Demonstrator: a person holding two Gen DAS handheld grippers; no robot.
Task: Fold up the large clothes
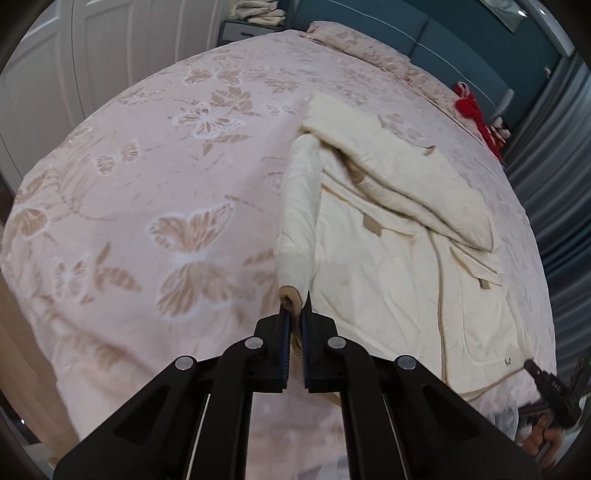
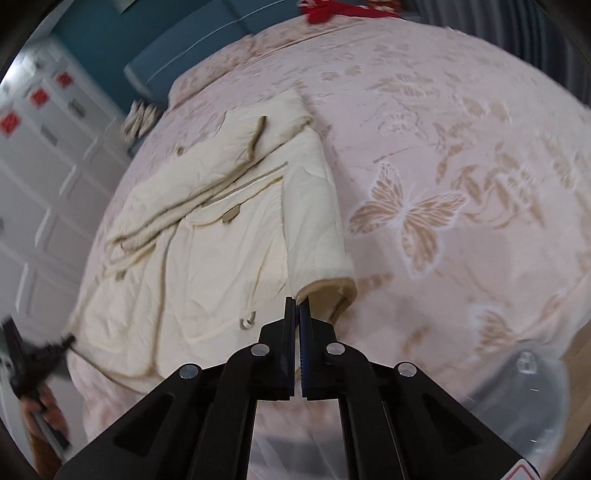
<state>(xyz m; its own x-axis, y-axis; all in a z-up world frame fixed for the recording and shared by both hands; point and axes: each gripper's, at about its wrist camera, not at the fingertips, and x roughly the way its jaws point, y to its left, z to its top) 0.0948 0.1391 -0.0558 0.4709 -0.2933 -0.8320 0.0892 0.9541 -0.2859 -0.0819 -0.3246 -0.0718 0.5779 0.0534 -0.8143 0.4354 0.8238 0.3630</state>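
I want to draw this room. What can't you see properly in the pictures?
- Cream quilted coat: its hem is hidden behind the fingers in the left wrist view.
- Red cloth: cut off by the top edge, right wrist view.
- White cupboard doors: blurred, right wrist view.

Both wrist views angle down, close; share coat (image 1: 388, 236).
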